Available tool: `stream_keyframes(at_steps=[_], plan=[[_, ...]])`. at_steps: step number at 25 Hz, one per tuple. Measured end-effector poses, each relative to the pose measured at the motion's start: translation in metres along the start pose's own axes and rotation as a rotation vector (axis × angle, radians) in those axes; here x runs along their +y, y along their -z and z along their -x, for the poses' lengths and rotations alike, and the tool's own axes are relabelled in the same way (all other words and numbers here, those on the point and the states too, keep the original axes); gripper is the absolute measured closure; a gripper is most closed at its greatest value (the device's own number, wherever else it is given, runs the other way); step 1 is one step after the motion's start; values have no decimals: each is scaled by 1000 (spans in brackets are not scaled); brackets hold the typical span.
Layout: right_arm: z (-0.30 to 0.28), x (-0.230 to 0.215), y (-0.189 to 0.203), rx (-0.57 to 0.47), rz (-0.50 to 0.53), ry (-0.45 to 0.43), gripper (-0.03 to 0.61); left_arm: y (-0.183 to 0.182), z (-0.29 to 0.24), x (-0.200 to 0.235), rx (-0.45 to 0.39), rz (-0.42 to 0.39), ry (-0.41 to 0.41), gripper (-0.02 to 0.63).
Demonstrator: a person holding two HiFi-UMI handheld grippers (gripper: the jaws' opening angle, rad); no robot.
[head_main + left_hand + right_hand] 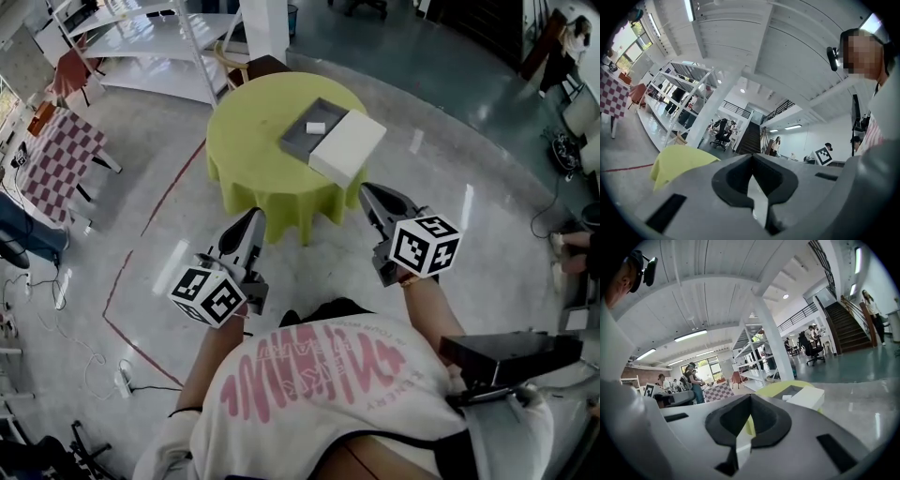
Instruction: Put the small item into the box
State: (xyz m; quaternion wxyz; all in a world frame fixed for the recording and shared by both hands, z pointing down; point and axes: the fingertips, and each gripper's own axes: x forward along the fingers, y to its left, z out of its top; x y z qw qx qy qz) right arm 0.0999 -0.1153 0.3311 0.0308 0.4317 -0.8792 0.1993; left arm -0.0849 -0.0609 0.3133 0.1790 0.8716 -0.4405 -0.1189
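Observation:
A round table with a yellow-green cloth (246, 150) stands ahead on the floor. On it lies a shallow grey box (302, 141) with a small white item (316, 127) inside, and a white lid (349, 147) leans across its near right side. My left gripper (255, 217) and right gripper (367, 192) are both held in the air short of the table's near edge, jaws together and nothing between them. The right gripper view shows its shut gripper (749, 397) with the box (794, 391) and lid (807, 397) beyond. The left gripper view shows its shut gripper (752, 157) and the cloth (677, 161).
A white shelving rack (159, 47) and a chair (246, 66) stand behind the table. A checkered table (61, 159) is at the left. Cables and a power strip (122, 380) lie on the floor near red tape lines (122, 272). People stand far off.

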Motion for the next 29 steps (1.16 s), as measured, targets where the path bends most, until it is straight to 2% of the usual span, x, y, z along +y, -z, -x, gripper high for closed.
stream_keyframes(at_steps=[7, 19, 29], plan=[[21, 5, 8, 26, 34, 2, 572, 5, 9, -20, -16, 13, 9, 606], [43, 13, 24, 76, 72, -36, 572, 10, 31, -39, -46, 39, -28, 606], [57, 15, 35, 92, 71, -42, 572, 15, 42, -48, -57, 56, -40, 606]])
